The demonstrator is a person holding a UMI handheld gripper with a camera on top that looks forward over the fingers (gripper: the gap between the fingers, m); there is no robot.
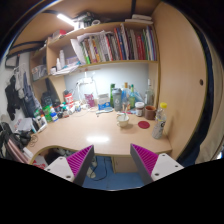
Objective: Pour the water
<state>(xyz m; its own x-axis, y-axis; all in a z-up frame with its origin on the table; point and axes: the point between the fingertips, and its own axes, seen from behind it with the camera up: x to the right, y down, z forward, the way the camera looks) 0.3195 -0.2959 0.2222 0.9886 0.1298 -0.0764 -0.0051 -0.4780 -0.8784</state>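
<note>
Gripper view, one gripper [113, 162] spread apart, holding nothing, one desk [95, 133], two bookshelves [110, 62].

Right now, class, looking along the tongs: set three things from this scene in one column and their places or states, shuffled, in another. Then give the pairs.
1. books
2. nearest bottle
3. tongs

A. open, nothing between them
B. standing on the shelf above the desk
C. upright on the desk, beyond the tongs

Pairs: 1-B, 2-C, 3-A
</note>
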